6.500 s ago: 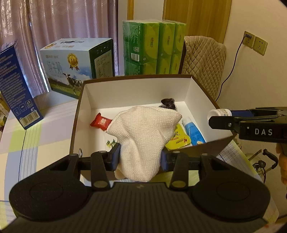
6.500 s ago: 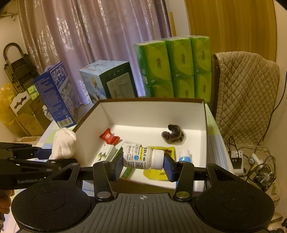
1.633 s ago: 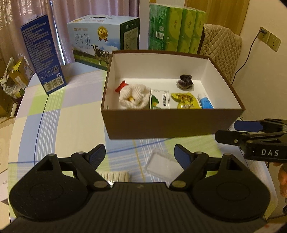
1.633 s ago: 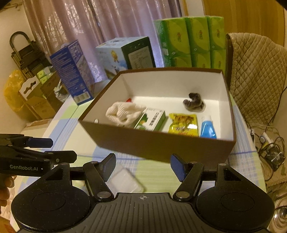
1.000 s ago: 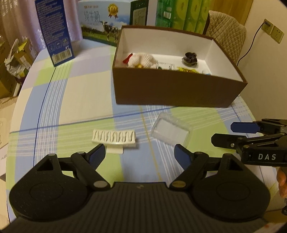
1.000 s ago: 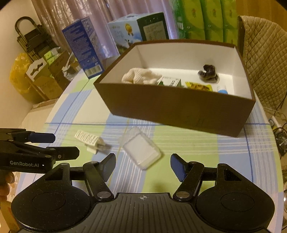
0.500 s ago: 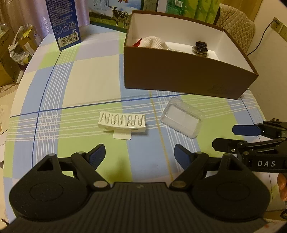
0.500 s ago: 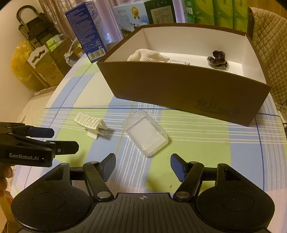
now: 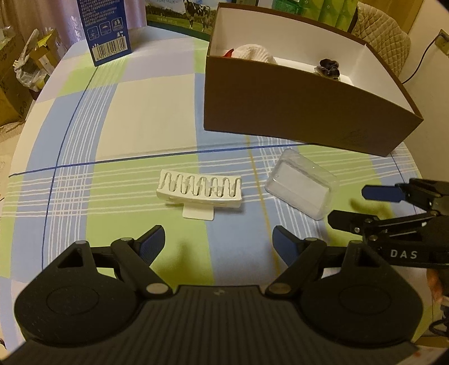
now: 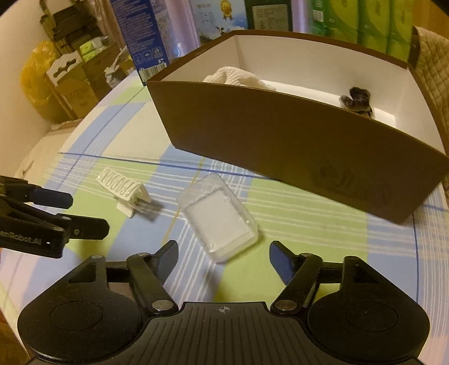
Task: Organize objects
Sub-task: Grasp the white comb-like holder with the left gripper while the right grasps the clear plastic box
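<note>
Far left, at table edge: blue carton (image 9: 108,28), upright, barcode on lower panel; remaining print too small to read. Beside it, milk carton (image 9: 182,14) with cow picture; "PURE MILK" legible along top.

Left of centre on checked tablecloth (image 9: 126,118): white slotted rack (image 9: 199,189), resting on table, not yet stowed. Left gripper (image 9: 217,243) just short of rack, tongs spread wide, nothing between them. Lettering on left gripper body in right wrist view partly legible, apparently "GenRobot.AI".

Centre: clear plastic case (image 10: 217,216), flat on table just right of rack, apart from it, near front wall of box. Not yet stowed. Right gripper (image 10: 223,257) directly before case, tongs spread wide, empty, case lined up between them.

Right: brown cardboard box (image 9: 294,112), open-topped, white inside. Already inside: white knitted cloth (image 9: 254,53) at left end, small red item barely showing beside it, dark scrunchie-like object (image 9: 328,67) toward right end. Other contents hidden behind front wall. Faint mark on front wall, unreadable.

Far right: "DAS" printed on right gripper body in left wrist view. Green packs (image 10: 376,25) behind box; text unreadable.

Estimated progress: well advanced. Two loose items left on table. Probable next step: rack to left gripper, case to right gripper, both into box.
</note>
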A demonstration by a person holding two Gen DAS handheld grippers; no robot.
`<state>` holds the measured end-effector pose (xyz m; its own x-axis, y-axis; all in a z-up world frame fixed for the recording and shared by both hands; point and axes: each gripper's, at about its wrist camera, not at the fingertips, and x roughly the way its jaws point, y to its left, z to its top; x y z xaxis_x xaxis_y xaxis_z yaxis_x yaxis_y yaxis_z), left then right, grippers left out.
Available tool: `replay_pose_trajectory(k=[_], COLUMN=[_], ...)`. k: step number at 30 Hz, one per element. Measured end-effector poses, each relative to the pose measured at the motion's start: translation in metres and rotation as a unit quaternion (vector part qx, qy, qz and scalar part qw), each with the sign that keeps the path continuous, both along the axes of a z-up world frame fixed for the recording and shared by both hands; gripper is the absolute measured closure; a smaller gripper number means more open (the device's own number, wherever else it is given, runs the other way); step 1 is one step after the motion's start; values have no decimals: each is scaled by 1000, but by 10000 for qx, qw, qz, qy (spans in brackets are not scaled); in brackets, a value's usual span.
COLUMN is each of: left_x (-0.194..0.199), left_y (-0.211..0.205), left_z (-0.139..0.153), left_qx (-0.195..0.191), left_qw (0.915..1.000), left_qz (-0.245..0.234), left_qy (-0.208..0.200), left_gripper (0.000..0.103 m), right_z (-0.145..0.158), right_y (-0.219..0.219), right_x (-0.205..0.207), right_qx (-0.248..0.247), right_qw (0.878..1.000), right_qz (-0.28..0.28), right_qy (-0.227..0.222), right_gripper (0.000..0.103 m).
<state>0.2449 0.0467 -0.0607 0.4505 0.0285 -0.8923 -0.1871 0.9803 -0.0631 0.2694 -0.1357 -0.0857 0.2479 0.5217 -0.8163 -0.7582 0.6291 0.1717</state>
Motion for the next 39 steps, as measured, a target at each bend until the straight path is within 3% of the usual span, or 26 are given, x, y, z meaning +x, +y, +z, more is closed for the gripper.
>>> replay_pose_trajectory(k=[19, 20, 22, 24, 28, 39], left_x=[20, 21, 23, 26, 32, 52], left_y=[17, 17, 17, 18, 20, 29], left_z=[-17, -17, -17, -17, -16, -32], left_qx=[-68, -60, -56, -18, 36, 142], left_qw=[9999, 9999, 9999, 9999, 9999, 9996], left_qz=[3, -7, -36, -69, -149, -243], left_qy=[130, 129, 115, 89, 24, 76], left_gripper=[22, 22, 20, 14, 12, 12], right_z=[-34, -34, -35, -35, -34, -30], right_y=[44, 44, 44, 43, 36, 0], right_x=[15, 15, 15, 16, 21, 35], right_qx=[-396, -397, -418, -438, -555, -627], right_qw=[9945, 9944, 9940, 9943, 9958, 9973], right_qz=[814, 832, 875, 841, 510, -181], right_qy=[-519, -526, -512, -490, -523, -344], right_gripper=[28, 29, 42, 43, 43, 43])
